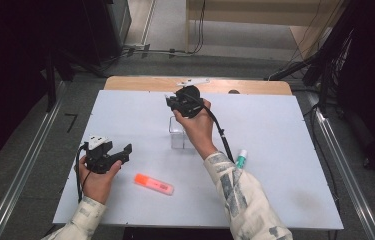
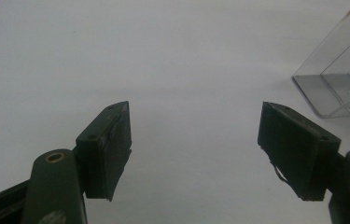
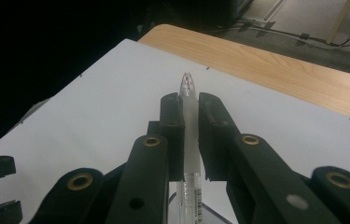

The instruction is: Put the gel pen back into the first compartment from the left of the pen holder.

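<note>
High view: white table (image 1: 285, 150) on a wooden top, grey floor, dark room.
Left gripper (image 2: 195, 140): jaws wide, holding nothing.
Right gripper (image 3: 190, 122): clamped on pen (image 3: 189, 121).
Pen axis: along jaws, tip pointing away from hand, above clear box (image 1: 177, 134).

Both grippers black. Left gripper (image 1: 125, 150) carries white block on top; black cable loops from its rear. Right gripper (image 1: 170, 101): black cable (image 1: 221, 131) trails along forearm. Jaw arms show brass-ringed pivot holes (image 3: 152, 141); rectangular pads (image 2: 111, 149) at tips. Sleeves (image 1: 245, 195) pale, grey-patterned.
</note>
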